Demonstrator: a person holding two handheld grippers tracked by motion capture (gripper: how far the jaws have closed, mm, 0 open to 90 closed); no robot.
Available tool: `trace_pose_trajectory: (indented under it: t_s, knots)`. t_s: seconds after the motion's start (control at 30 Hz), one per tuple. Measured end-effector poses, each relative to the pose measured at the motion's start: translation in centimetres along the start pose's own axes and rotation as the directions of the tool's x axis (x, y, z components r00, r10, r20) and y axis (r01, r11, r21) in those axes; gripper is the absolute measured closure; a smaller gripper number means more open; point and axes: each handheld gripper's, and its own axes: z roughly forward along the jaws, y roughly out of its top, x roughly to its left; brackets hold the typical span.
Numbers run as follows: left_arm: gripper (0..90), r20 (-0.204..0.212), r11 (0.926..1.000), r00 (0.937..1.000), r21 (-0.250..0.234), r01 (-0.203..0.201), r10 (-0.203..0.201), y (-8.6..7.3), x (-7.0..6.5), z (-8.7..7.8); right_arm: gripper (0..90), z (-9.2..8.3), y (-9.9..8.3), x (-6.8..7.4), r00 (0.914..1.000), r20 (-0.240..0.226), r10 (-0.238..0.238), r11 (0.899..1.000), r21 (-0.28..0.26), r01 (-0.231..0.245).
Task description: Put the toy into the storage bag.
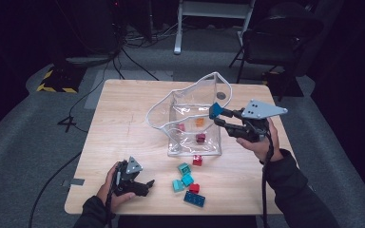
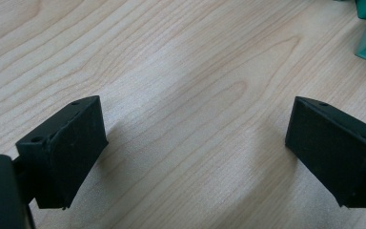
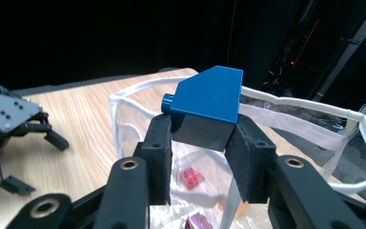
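Blue brick (image 3: 208,106): sloped top, one stud on its side, hard glossy plastic. Judged light and rigid, not fragile, but slick; your hold on its two flat side walls looks like the right one. Left to right: left tongs (image 1: 141,185) rest low on the surface (image 1: 123,123) near the front edge, jaws spread with nothing between them, hand lying flat. Loose bricks (image 1: 188,183) sit just beside them. Clear bag (image 1: 190,118) stands mid-surface, mouth open, a few bricks inside. Right tongs (image 1: 221,115) grip the blue brick above the bag's right rim; your wrist is raised, tongs roughly level, pointing toward the bag.
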Motion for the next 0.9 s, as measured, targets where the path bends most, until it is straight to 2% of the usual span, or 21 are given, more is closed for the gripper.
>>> trace_pose_trajectory:
  t_s: [0.53, 0.9]
  knots:
    - [6.7, 0.0, 1.0, 1.0, 0.0, 0.0, 0.0, 0.0, 0.0, 0.0, 63.0, 2.1, 2.2, -1.4, 0.9979, 0.065, 0.009, 1.0, 0.011, -0.01]
    - [6.7, 0.001, 1.0, 1.0, 0.001, 0.0, 0.0, 0.0, 0.0, 0.0, 63.0, 4.4, 2.1, -3.0, 0.9934, 0.098, 0.061, 0.997, 0.042, -0.065]
